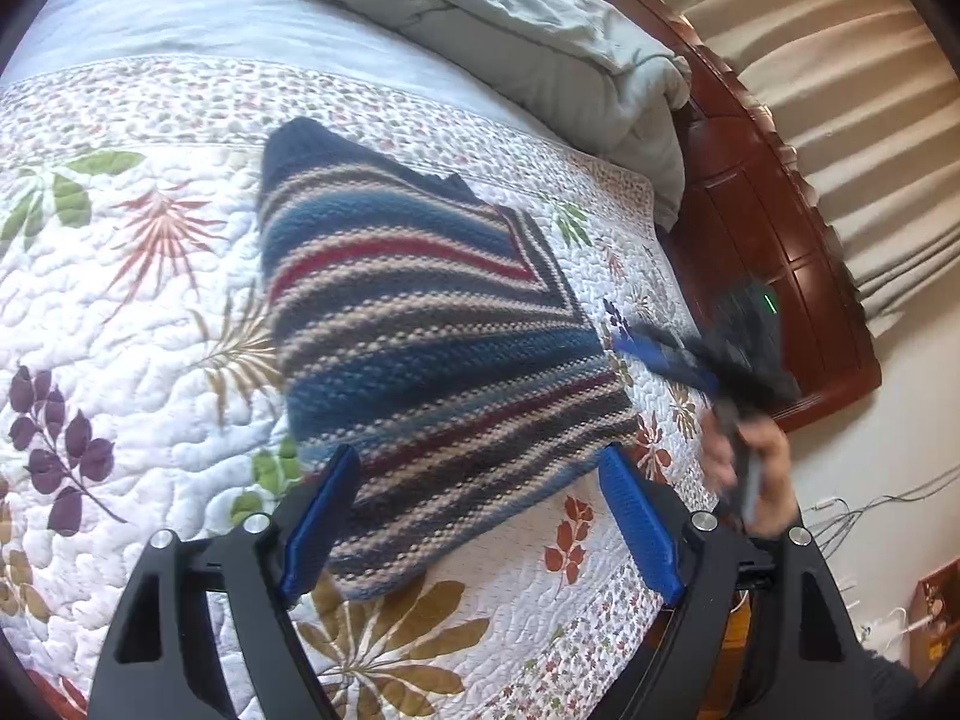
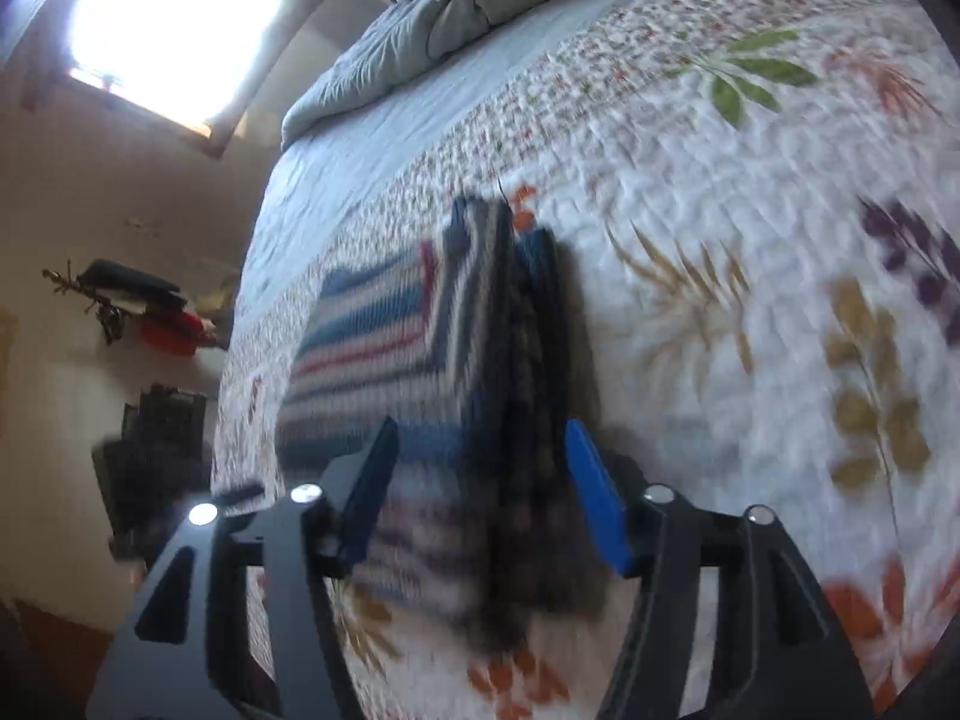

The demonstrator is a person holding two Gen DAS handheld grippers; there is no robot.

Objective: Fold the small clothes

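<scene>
A small striped knit sweater [image 1: 420, 330] in blue, red, tan and dark bands lies folded on the floral quilt [image 1: 120, 300]. My left gripper [image 1: 480, 474] is open, its blue pads on either side of the sweater's near edge, holding nothing. In the left wrist view my right gripper [image 1: 672, 354] is blurred at the sweater's right edge, held by a hand [image 1: 756, 468]. In the right wrist view my right gripper [image 2: 480, 450] is open over the blurred sweater [image 2: 420, 360], holding nothing.
A rumpled grey duvet [image 1: 510, 30] lies at the far end of the bed. A dark wooden bed board [image 1: 768, 228] runs along the right edge, with curtains [image 1: 840, 90] beyond. Cables [image 1: 852, 516] lie on the floor. A bright window [image 2: 180, 18] is at left.
</scene>
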